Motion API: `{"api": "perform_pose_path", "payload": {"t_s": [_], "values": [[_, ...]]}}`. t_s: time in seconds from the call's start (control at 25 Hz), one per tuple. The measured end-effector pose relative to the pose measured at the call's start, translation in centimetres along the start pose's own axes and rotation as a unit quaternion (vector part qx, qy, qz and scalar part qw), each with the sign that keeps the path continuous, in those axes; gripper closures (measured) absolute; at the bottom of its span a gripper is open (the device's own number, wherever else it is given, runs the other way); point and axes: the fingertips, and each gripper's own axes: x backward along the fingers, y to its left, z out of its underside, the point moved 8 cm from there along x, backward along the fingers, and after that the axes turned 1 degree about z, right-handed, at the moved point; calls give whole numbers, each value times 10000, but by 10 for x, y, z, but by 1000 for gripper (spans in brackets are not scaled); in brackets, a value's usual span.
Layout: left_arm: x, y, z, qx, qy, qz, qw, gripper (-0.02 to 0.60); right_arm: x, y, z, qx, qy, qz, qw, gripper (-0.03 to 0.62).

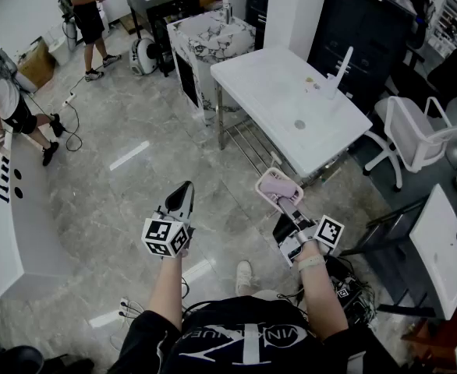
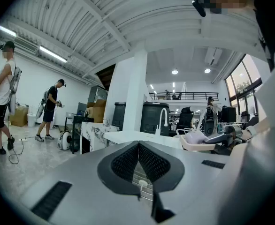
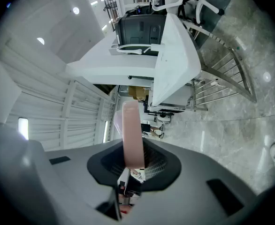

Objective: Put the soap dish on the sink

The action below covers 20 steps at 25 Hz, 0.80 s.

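Soap dish (image 1: 278, 185) is clamped edge-on between the narrowly set jaws of the right gripper (image 1: 287, 202) and projects ahead of the pads. The left gripper (image 1: 183, 195) is carried beside it, jaws closed together on nothing. The sink (image 1: 269, 92), a white top with a faucet (image 1: 342, 67), lies well ahead of both tools. The carry step is judged to be in hand. Next, the dish is to be brought forward over the top, levelled, lowered and released; small items near the faucet cannot be identified.
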Motion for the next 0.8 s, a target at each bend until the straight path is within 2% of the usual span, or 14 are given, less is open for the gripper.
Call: {"api": "perform_pose_path", "payload": {"t_s": [0.32, 0.8], "values": [[-64, 7, -9, -32, 29, 31, 10000, 566, -48, -3, -48, 16, 107, -46, 9999, 523], [-133, 9, -6, -33, 99, 77, 9999, 566, -83, -17, -92, -142, 189, 66, 9997, 523]]}}
